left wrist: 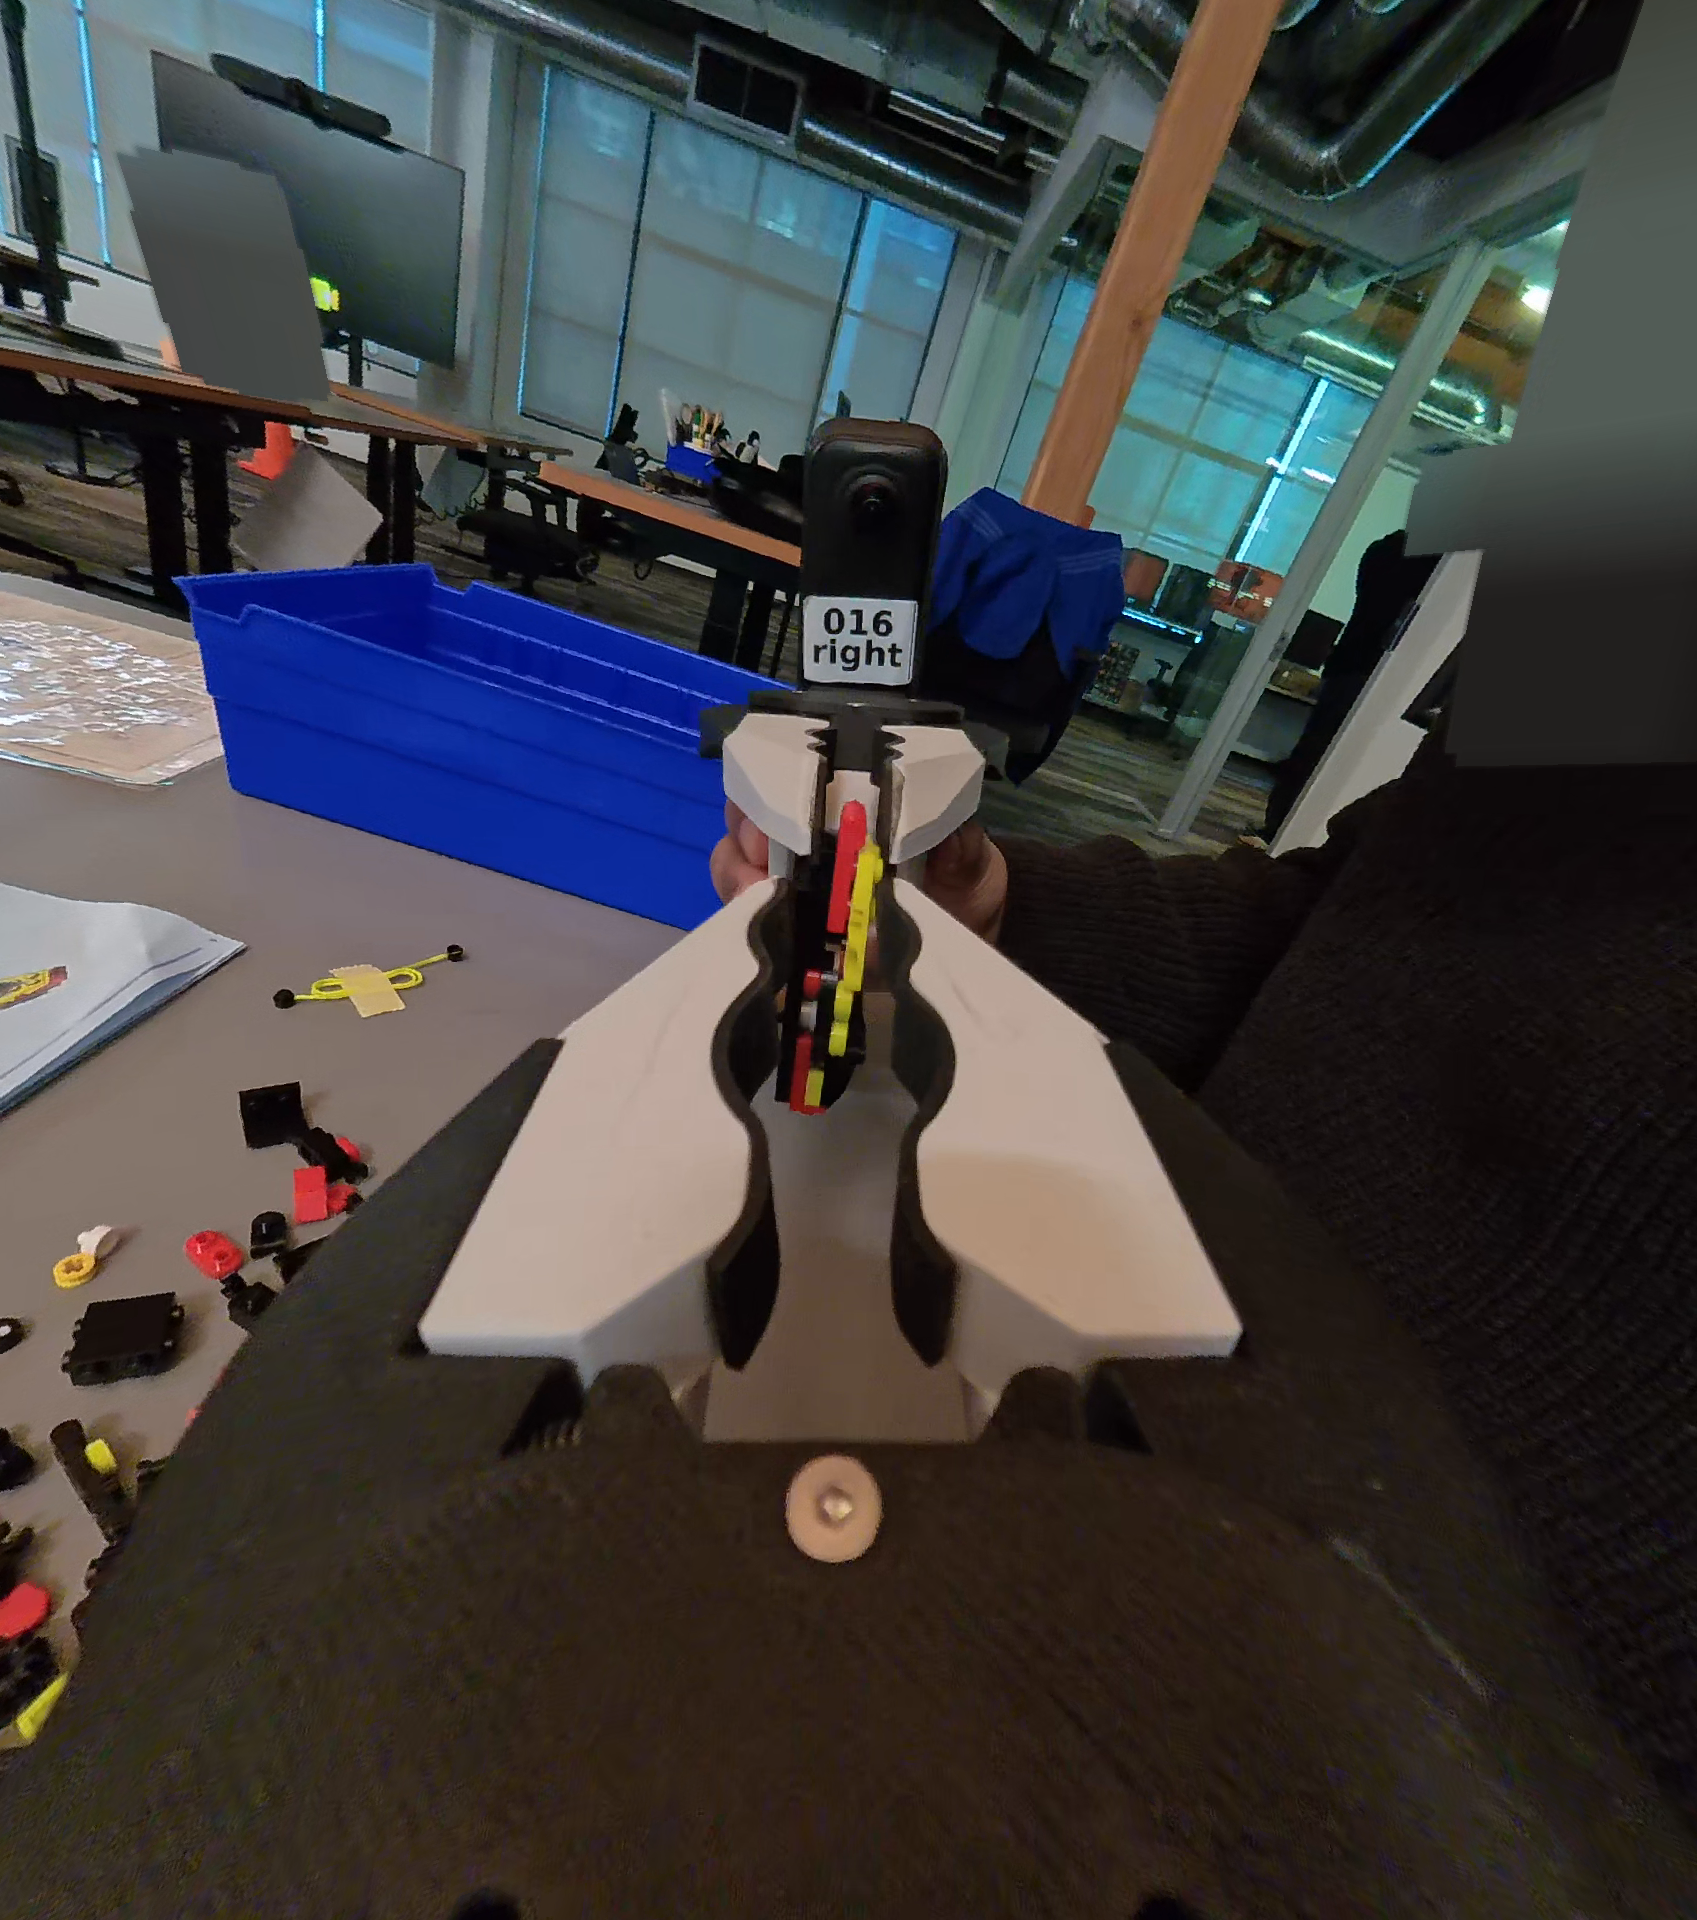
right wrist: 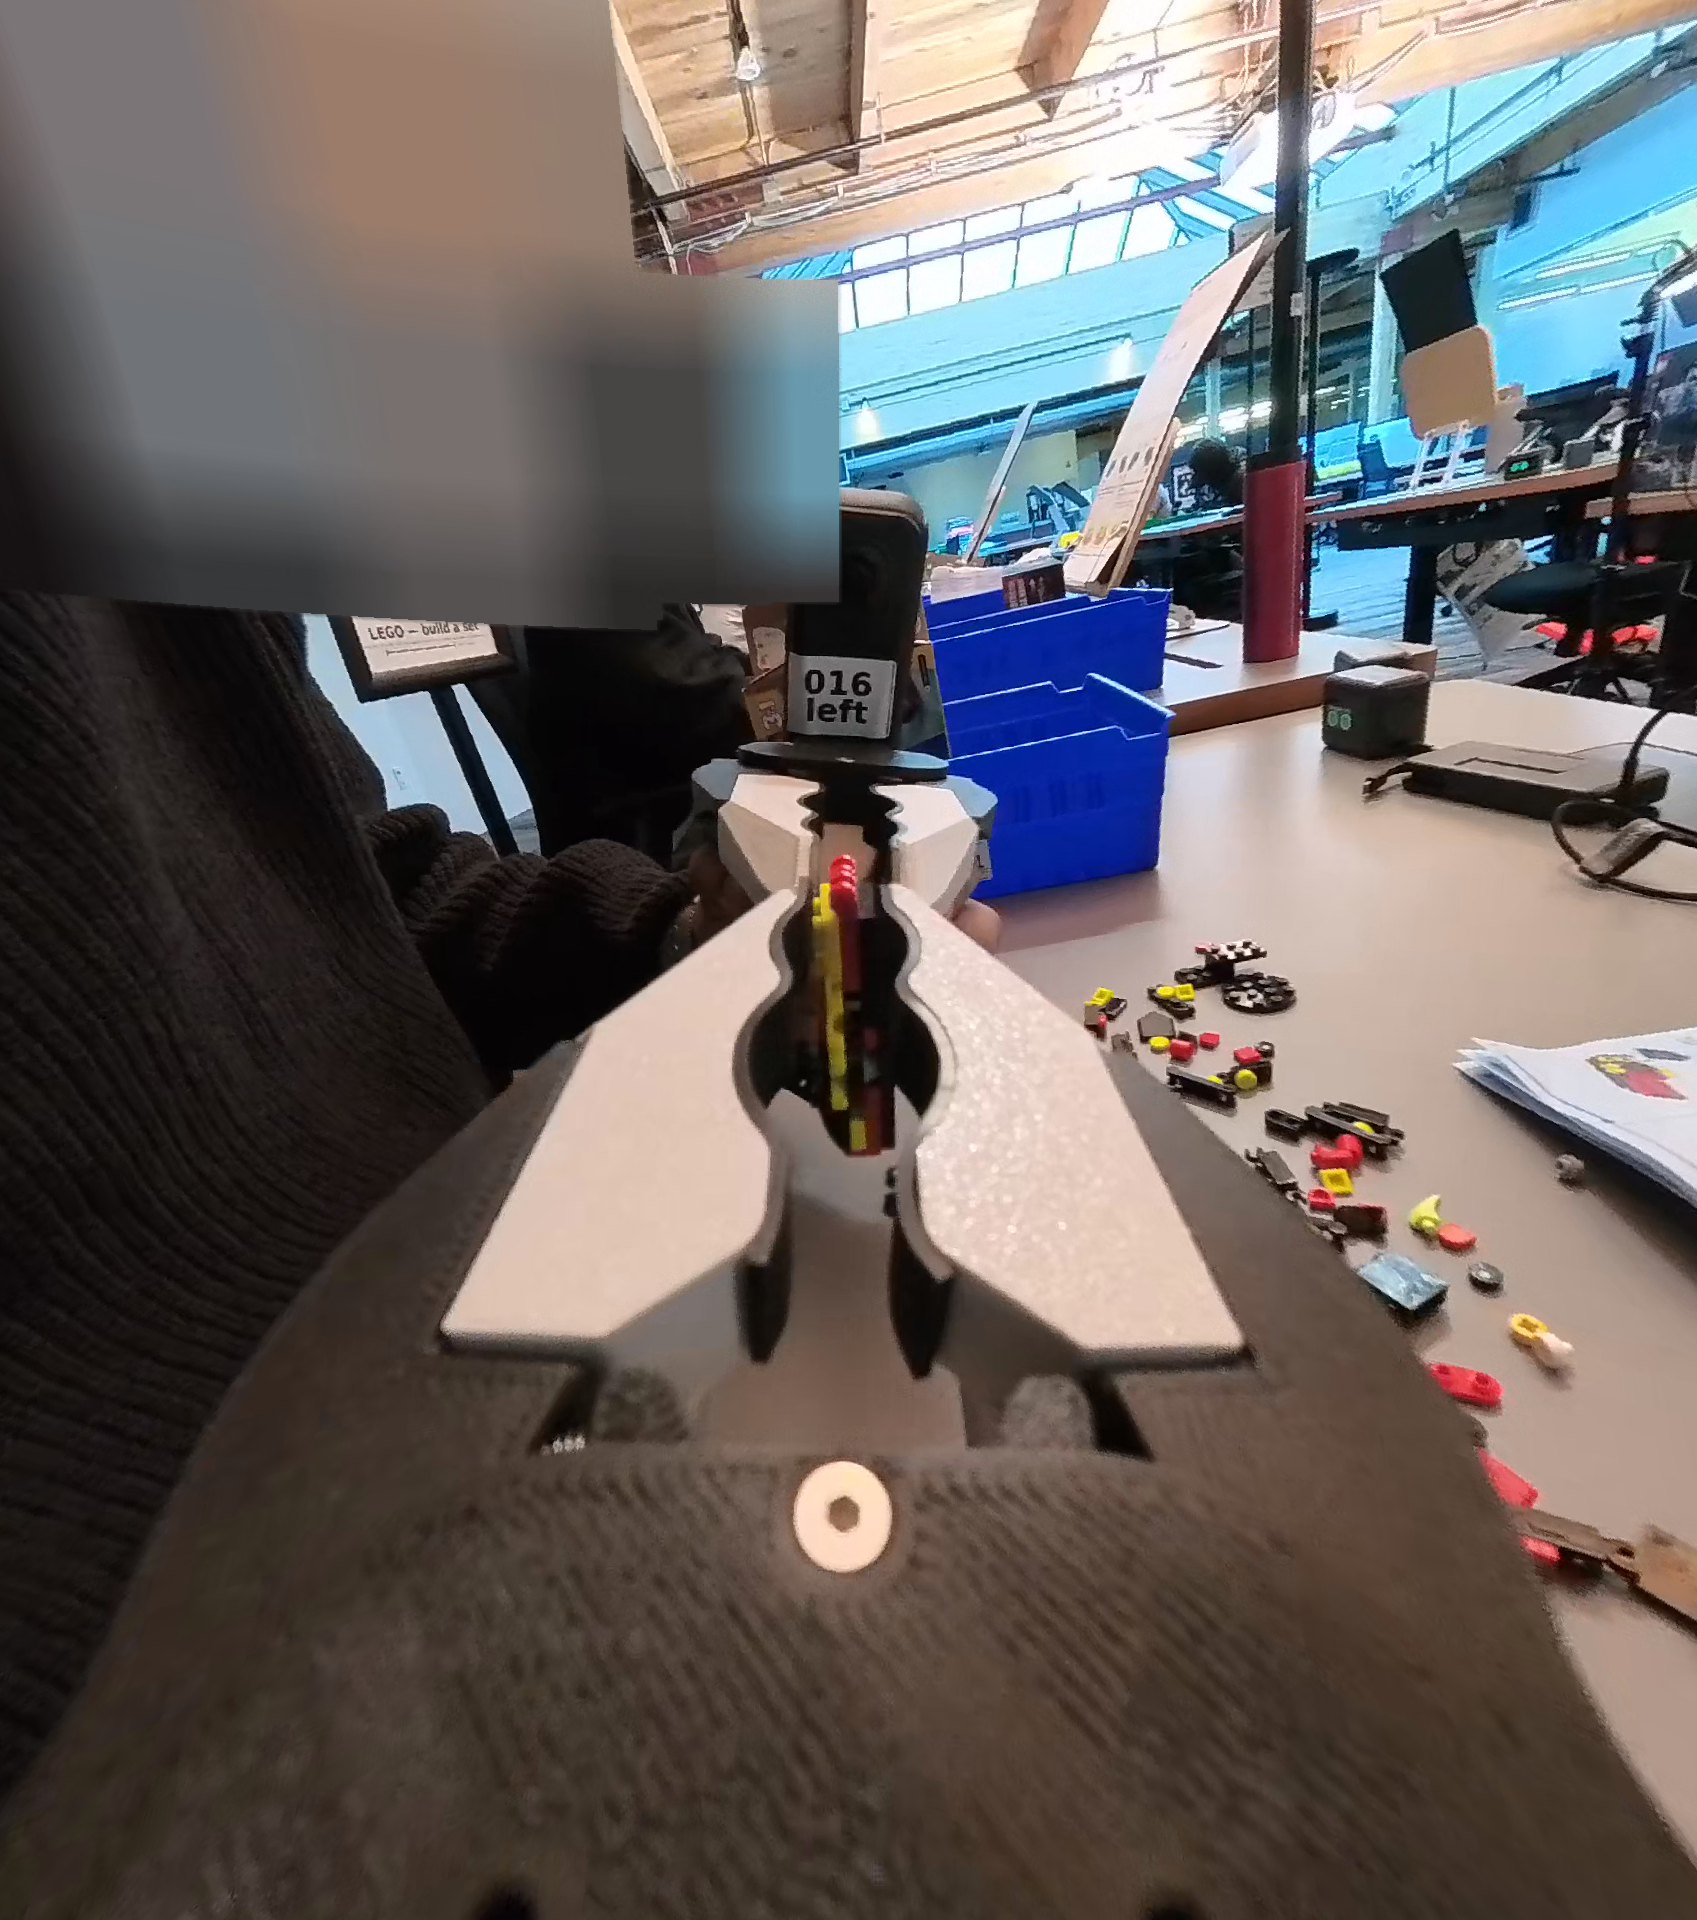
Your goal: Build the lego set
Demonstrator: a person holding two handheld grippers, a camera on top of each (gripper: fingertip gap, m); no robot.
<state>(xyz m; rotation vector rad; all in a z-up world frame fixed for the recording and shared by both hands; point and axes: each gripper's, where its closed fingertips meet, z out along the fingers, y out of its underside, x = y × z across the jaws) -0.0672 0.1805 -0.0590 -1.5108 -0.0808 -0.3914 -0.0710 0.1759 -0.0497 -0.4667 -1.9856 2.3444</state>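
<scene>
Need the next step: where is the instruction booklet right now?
The instruction booklet lies open on the grey table, far left in the left wrist view, beside the loose pieces.

You've got two grippers, left (left wrist: 828, 997) and right (right wrist: 839, 1013); one assembly (left wrist: 828, 977); one manual (left wrist: 13, 1018); one blue bin (left wrist: 428, 707) your left view, three (right wrist: 1062, 769) your right; loose bricks (right wrist: 1343, 1143) uncountable.

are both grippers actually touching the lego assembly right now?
Touching. Left wrist view: left gripper fingers close on the lego assembly, right gripper clamps its far end. Right wrist view shows the same.
</scene>
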